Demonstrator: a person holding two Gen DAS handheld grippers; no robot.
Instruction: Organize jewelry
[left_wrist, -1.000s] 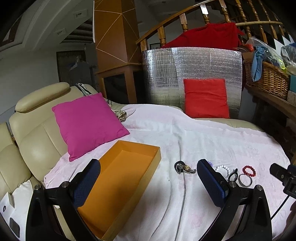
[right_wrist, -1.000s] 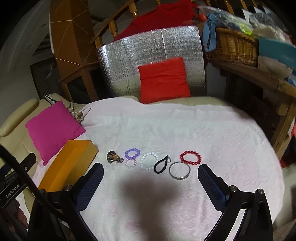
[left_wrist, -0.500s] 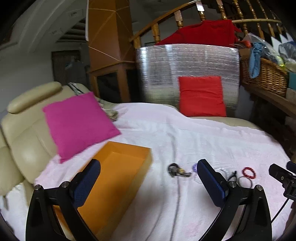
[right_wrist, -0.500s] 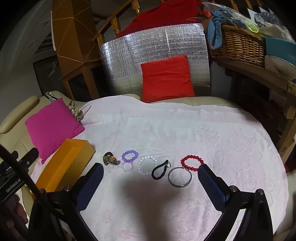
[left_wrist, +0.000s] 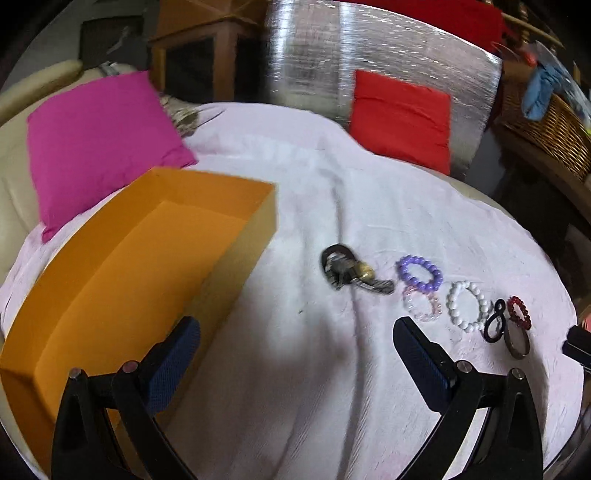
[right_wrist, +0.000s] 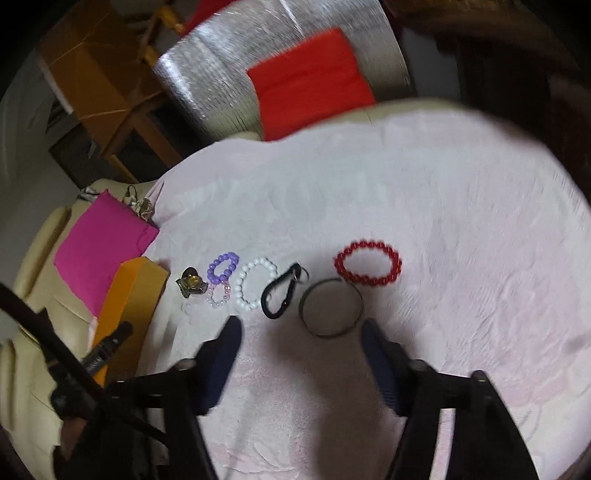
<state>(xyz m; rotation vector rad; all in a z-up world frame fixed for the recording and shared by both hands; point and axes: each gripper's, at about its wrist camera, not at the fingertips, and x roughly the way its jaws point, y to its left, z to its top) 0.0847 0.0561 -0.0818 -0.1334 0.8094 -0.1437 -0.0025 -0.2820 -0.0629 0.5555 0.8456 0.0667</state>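
Observation:
A row of jewelry lies on the pale pink cloth (right_wrist: 443, 221): a dark watch (left_wrist: 347, 271) (right_wrist: 190, 286), a purple bead bracelet (left_wrist: 419, 273) (right_wrist: 221, 266), a clear pink bracelet (left_wrist: 421, 306) (right_wrist: 218, 295), a white bead bracelet (left_wrist: 467, 306) (right_wrist: 255, 282), a black clip loop (right_wrist: 279, 295), a metal bangle (right_wrist: 330, 308) and a red bead bracelet (right_wrist: 367, 267). An open orange box (left_wrist: 122, 266) (right_wrist: 129, 295) sits left of the row. My left gripper (left_wrist: 295, 343) is open and empty, between box and watch. My right gripper (right_wrist: 301, 338) is open and empty, just in front of the bangle.
A magenta cushion (left_wrist: 99, 144) lies behind the box on a cream sofa (left_wrist: 11, 155). A red cushion (left_wrist: 400, 118) leans on a silver foil panel (left_wrist: 369, 48) at the back. A wicker basket (left_wrist: 546, 125) stands at the far right. The cloth's edge drops off at right.
Both grippers have dropped lower and tilted down toward the cloth. The right one has closed in on the bangle, and its fingers stand closer together than before. Nothing has been picked up.

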